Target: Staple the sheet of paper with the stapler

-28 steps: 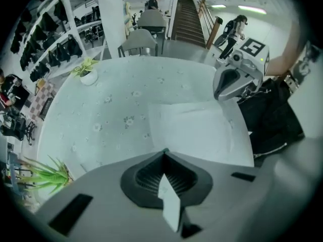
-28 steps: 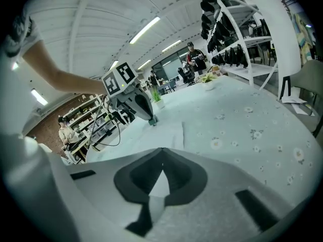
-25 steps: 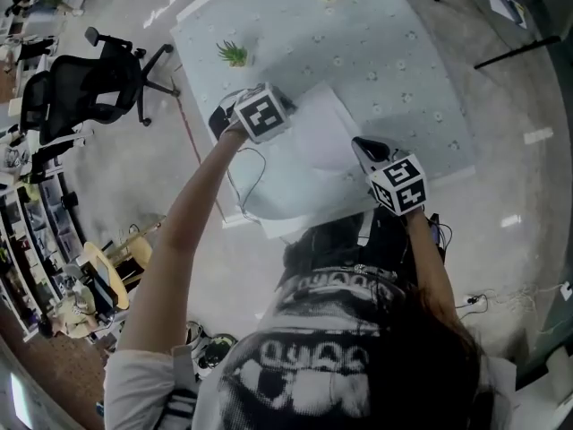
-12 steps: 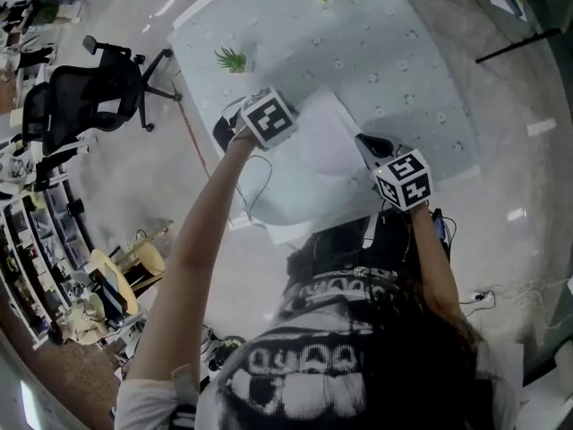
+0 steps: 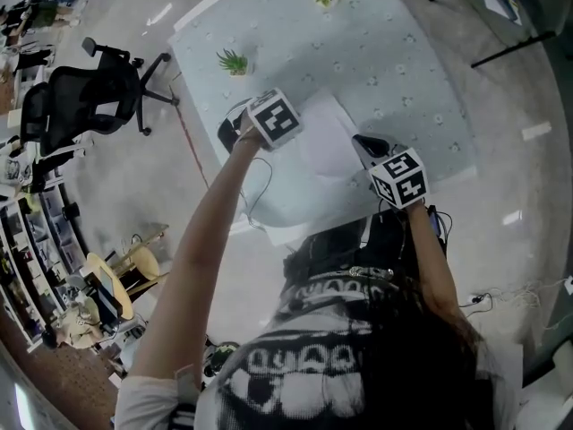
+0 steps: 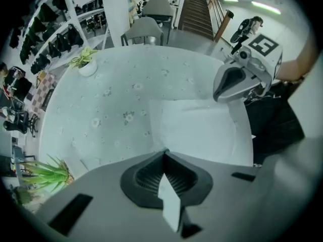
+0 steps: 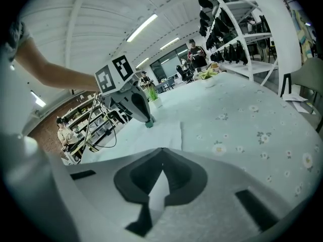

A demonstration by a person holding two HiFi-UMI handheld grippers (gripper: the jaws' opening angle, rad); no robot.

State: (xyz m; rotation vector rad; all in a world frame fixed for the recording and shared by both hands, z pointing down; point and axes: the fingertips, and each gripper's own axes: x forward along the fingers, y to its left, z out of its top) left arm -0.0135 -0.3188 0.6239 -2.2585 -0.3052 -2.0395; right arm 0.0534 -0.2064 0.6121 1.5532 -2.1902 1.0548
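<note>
Over on the flowery table, white paper lying flat near the front edge. Left gripper pointing straight down at the paper's left edge, fingers together. Right gripper angled down at the right edge, fingers pinched together too. Right under the left tip, small teal bit, stapler or not, can't tell.

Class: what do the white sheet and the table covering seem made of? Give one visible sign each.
White sheet: likely thin matt paper; it lies flat, edges crisp. Table covering: pale, flower-printed, smooth; cloth or vinyl, can't tell which.
</note>
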